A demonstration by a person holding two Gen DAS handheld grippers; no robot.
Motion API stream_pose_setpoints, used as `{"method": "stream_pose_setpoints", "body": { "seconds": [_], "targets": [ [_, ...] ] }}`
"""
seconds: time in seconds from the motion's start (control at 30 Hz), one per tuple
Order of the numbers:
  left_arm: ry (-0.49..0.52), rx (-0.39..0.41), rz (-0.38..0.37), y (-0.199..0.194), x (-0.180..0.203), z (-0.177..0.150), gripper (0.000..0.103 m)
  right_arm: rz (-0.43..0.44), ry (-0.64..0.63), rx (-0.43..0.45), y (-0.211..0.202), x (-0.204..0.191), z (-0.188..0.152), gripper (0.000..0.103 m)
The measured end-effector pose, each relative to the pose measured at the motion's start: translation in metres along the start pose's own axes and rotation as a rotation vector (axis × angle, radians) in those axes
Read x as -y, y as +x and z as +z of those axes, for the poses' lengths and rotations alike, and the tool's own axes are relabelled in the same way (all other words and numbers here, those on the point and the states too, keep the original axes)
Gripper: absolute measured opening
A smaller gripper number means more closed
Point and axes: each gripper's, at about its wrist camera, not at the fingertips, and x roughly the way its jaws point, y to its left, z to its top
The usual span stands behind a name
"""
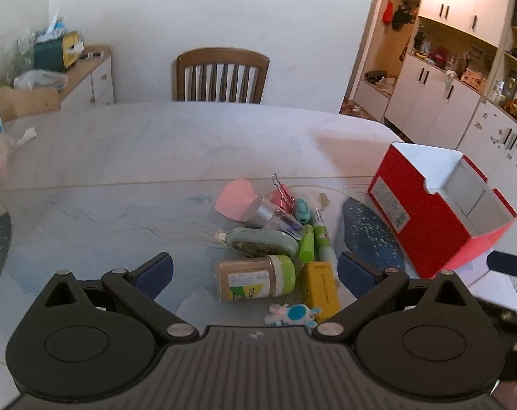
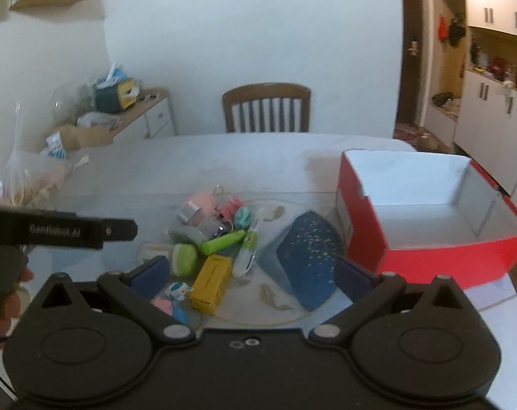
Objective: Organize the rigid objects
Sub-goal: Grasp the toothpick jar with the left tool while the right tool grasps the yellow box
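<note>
A heap of small items lies on the table: a green-capped jar [image 1: 255, 282] on its side, a yellow box [image 1: 320, 288], a green marker [image 1: 306, 243], a grey-green case [image 1: 263, 242], a pink heart note [image 1: 233, 198] and a blue-white figure [image 1: 292, 314]. My left gripper [image 1: 255, 275] hovers open just above and in front of the jar. An empty red box [image 2: 425, 215] with a white inside stands at the right. My right gripper [image 2: 250, 278] is open over the yellow box [image 2: 211, 283] and white pen [image 2: 247, 249].
A dark blue speckled mat [image 2: 308, 256] lies between the heap and the red box. A wooden chair [image 1: 221, 75] stands at the table's far side. A sideboard [image 1: 87, 71] with clutter is at the left, white cabinets [image 1: 439, 102] at the right.
</note>
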Motion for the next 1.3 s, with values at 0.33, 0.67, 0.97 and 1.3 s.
{"method": "stream_pose_setpoints", "body": {
  "seconds": [0.33,0.67,0.97,1.3],
  "targets": [
    [-0.040,-0.086,0.058,0.050,0.003,0.003,0.103,0.042,-0.087,-0.085,0.061,-0.002,-0.002,0.102],
    [-0.040,-0.138,0.108,0.085,0.013,0.000,0.103,0.041,-0.153,-0.138,0.103,-0.014,-0.006,0.098],
    [-0.030,-0.146,0.142,0.101,0.013,-0.006,0.102,0.030,-0.143,-0.160,0.124,-0.017,-0.008,0.091],
    [-0.008,-0.148,0.142,0.108,0.019,-0.009,0.093,0.043,-0.129,-0.204,0.136,-0.021,-0.005,0.079]
  ]
}}
